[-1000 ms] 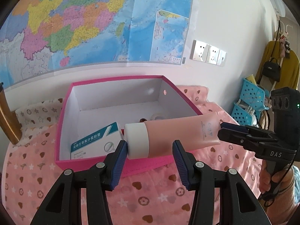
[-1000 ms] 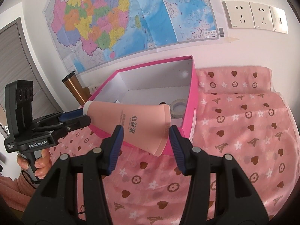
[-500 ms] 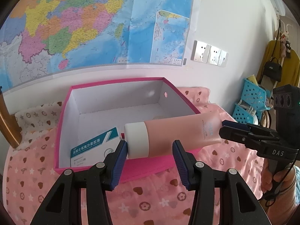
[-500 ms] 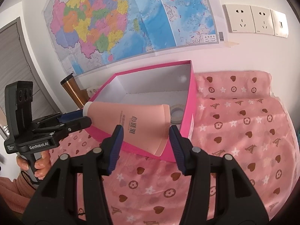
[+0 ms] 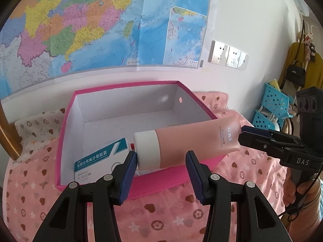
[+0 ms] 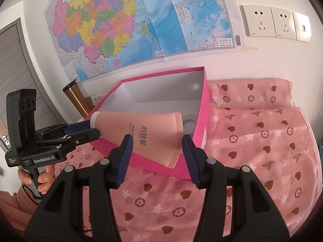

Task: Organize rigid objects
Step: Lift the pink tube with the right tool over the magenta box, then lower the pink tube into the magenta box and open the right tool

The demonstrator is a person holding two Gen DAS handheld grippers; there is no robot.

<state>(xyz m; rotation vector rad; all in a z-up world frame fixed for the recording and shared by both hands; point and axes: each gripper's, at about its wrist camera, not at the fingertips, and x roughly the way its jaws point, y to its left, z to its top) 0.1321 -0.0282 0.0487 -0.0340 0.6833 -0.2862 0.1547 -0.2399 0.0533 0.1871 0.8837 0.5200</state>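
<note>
The pink tube (image 5: 193,141) is clamped at both ends between the left gripper (image 5: 161,161) and the right gripper (image 6: 156,145).

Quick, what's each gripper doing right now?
Left gripper: touching the pink tube at its white cap; grip cannot be told.
Right gripper: closed on the pink tube's flat end.

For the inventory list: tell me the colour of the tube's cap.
White; the cap shows best in the left wrist view.
</note>
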